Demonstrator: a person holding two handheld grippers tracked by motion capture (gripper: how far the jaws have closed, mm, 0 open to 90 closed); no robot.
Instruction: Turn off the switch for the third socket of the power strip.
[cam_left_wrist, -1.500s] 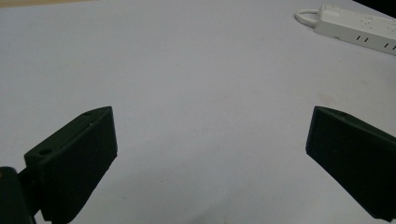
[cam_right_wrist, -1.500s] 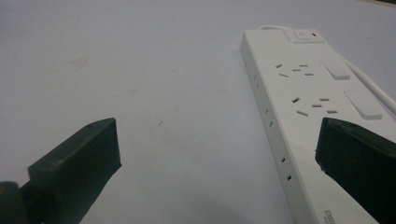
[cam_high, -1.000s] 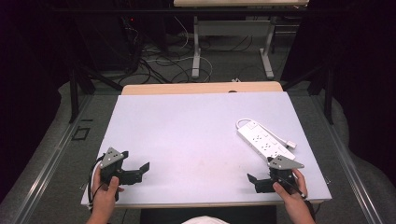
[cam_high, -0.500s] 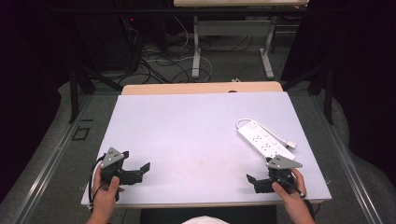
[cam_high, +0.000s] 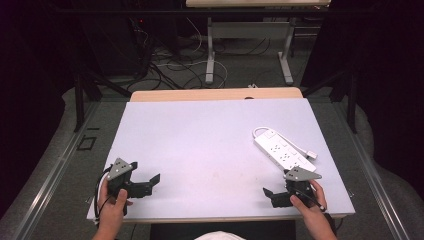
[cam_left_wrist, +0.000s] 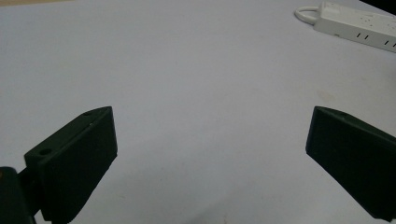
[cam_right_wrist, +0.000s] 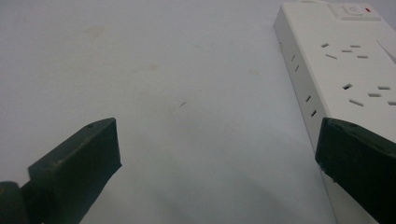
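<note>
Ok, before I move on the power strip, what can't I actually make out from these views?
- Power strip plug end: high view, too small to tell its type.
- Strip's near end: right gripper view, hidden behind a jaw and cut by the edge.
- Its switch position: too blurred.
- Left gripper view: strip cropped by the right edge.

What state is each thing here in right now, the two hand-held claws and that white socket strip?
Left gripper: open, empty, held low over the table.
Right gripper: open, empty, beside the power strip.
Power strip: lying flat, sockets up, nothing plugged in, its cord looped at the far end.
</note>
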